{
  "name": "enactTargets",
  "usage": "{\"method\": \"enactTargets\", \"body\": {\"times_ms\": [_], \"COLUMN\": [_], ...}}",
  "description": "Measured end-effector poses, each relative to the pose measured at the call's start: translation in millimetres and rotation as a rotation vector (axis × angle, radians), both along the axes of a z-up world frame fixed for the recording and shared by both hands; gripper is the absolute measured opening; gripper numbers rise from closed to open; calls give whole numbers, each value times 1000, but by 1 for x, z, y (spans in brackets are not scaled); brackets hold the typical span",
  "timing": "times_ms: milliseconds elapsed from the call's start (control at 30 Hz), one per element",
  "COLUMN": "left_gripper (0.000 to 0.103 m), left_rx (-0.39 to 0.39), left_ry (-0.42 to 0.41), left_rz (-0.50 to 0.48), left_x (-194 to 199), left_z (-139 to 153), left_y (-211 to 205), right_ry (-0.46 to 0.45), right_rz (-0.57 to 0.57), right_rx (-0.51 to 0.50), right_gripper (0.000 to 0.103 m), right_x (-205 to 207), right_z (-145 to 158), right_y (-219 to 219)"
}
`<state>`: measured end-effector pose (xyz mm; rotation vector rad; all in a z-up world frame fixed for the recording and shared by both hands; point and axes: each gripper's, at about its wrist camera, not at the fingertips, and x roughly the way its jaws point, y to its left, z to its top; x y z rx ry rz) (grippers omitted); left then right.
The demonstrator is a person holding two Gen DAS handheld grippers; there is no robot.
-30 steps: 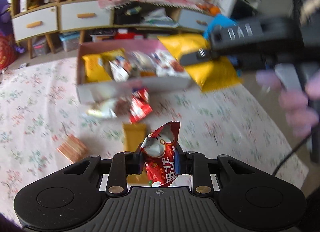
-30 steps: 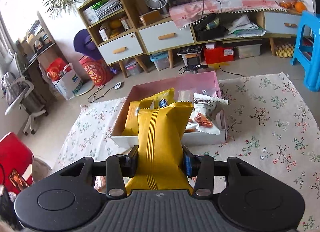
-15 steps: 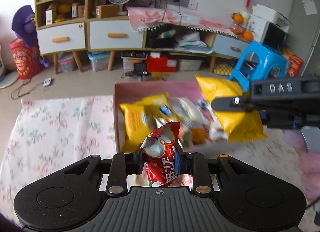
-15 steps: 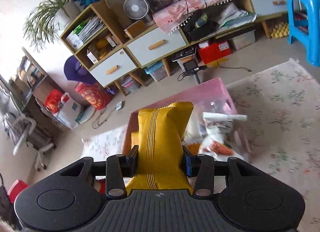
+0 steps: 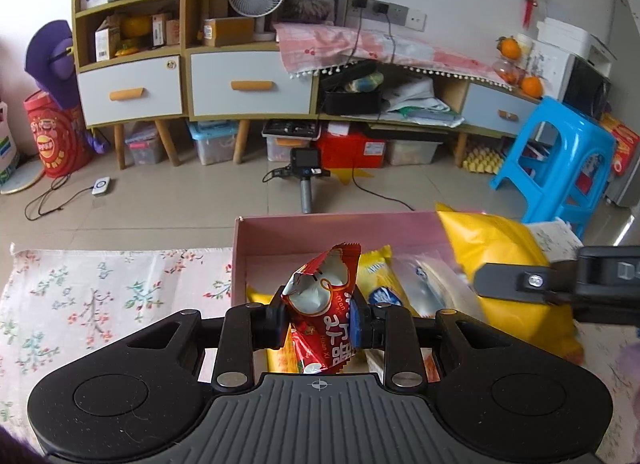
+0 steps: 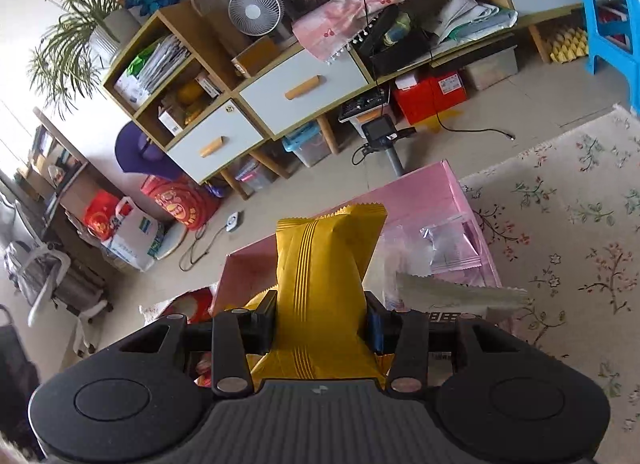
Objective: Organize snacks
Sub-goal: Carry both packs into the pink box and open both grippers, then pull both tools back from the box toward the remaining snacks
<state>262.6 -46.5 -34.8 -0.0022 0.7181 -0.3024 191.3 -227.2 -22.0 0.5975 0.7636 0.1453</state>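
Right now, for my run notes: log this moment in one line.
left tongs: shut on red packet | right tongs: shut on yellow bag | both over pink box

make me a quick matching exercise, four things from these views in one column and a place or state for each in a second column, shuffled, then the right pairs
Things
1. red packet
2. yellow bag
3. pink box
4. blue stool

Places or states
A. on the tiled floor, right of the box
B. clamped in the left gripper
C. open on the flowered cloth, snacks inside
D. clamped in the right gripper

Pairs: 1-B, 2-D, 3-C, 4-A
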Motion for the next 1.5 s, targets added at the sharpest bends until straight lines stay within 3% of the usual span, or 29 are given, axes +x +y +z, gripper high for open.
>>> {"method": "enactTargets", "body": {"times_ms": [267,367,433,500,567,733,1100,1500], "left_gripper": [28,31,49,60,63,74,84,93], "left_rx": [-26,-30,-30,-33,-42,-69,-96,-53], "left_ry": [-64,-64,-72,-86,-86,-83,-60,-10], "left_rz": [-10,-22,-32,-32,-34,-34,-26,2], "left_x": [8,8,5,1,-1,-10,-48,-95], "left_z": [-3,-3,-3,-1,0,8,23,29], "left_y": [-7,-10,-11,-11,-10,-2,23,53], "right_ry": [-29,-34,-44,-48,-48,-33,-10,13], "right_rz": [-20,-46,-57,-59,-59,-53,-73,-58], "right_rx": [3,15,15,13,12,-3,-74,-155], "right_gripper": [38,52,56,59,65,68,80,87], "right_x": [-1,-2,-4,-4,-3,-4,-24,-71], "right_z": [5,7,11,12,14,16,34,51], "right_y": [-3,-7,-9,-9,-8,-8,-6,8]}}
